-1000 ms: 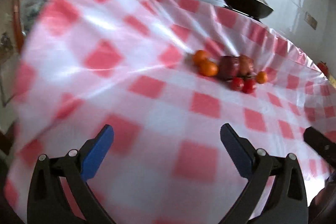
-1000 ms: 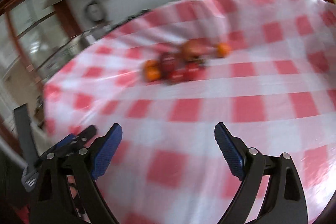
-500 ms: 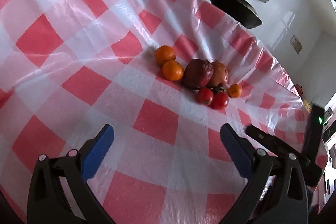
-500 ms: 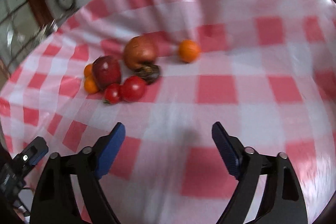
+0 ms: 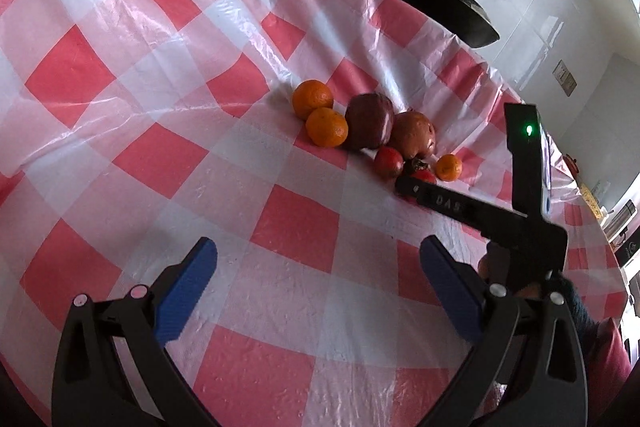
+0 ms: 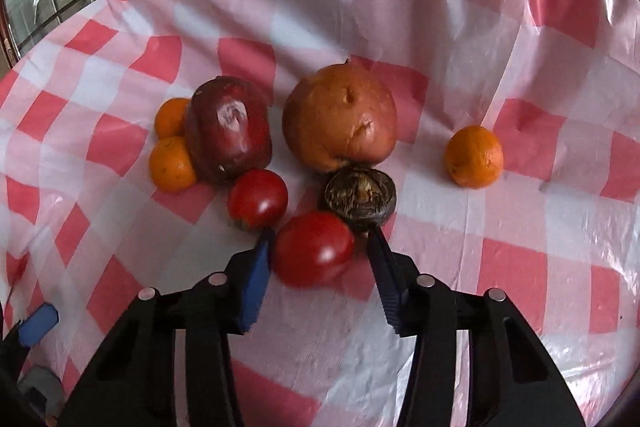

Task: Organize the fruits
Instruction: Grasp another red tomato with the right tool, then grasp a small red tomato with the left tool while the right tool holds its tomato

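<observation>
A red-and-white checked plastic tablecloth (image 5: 280, 227) lay spread beneath and ahead of the tools, creased and glossy. Beyond its far edge, up and to the right, a black frying pan (image 5: 448, 7) hung against a white wall (image 5: 532, 27) bearing a switch plate (image 5: 564, 78).

the desk (image 6: 520, 27) wore a glossy cloth checked in red, pink and white. on it lay three bright orange tangerines, one apart (image 6: 474, 156); a dark red apple (image 6: 228, 129) with a pale sheen; a brownish-orange pomegranate (image 6: 340, 119); two shiny red tomatoes, the nearer (image 6: 314, 247) between blue pads (image 6: 252, 279) of the black right hand-held gripper (image 6: 320, 251); and a dark brown, mottled fruit (image 6: 360, 197). the left hand-held gripper (image 5: 320, 275) was black with blue pads too.
</observation>
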### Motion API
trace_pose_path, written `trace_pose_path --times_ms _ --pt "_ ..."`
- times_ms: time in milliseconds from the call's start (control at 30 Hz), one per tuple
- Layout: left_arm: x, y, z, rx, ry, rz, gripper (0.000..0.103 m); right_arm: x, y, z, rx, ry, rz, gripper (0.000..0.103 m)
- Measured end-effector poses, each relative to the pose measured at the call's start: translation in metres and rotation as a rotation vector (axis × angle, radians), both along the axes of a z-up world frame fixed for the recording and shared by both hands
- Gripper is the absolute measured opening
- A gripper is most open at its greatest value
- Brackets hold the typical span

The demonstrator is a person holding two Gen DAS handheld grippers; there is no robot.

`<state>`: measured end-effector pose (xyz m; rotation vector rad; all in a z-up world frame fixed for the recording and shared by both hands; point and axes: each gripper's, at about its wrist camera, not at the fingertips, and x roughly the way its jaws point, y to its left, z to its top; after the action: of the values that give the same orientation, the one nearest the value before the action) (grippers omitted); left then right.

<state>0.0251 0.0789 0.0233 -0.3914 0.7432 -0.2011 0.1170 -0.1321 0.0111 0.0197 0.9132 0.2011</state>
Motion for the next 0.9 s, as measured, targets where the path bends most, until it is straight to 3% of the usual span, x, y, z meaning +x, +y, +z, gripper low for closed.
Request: trace_pose_path --times_ms 33,300,500,667,767,900 --pt "0.001 0.0 0.0 0.003 0.006 0.001 0.101 -0.001 0.0 0.0 0.005 -0.003 -0.001 0.038" --pt "0.001 -0.002 -0.002 0.016 0.023 0.0 0.101 -0.056 -0.05 0.008 0.162 -0.072 -0.182 0.038" --pt "0.003 -0.005 -0.004 0.028 0.048 -0.024 0.101 -0.072 -0.105 0.002 0.402 -0.107 -0.33 0.038" --pt "0.008 -0.018 -0.004 0.061 0.077 -0.017 0.101 -0.071 -0.101 0.005 0.416 -0.143 -0.315 0.038" --pt "0.023 -0.047 0.002 0.139 0.044 -0.051 0.094 -0.075 -0.106 0.007 0.442 -0.174 -0.333 0.038" --pt "0.067 -0.091 0.0 0.243 0.047 -0.106 0.071 -0.079 -0.11 0.009 0.457 -0.188 -0.335 0.038"
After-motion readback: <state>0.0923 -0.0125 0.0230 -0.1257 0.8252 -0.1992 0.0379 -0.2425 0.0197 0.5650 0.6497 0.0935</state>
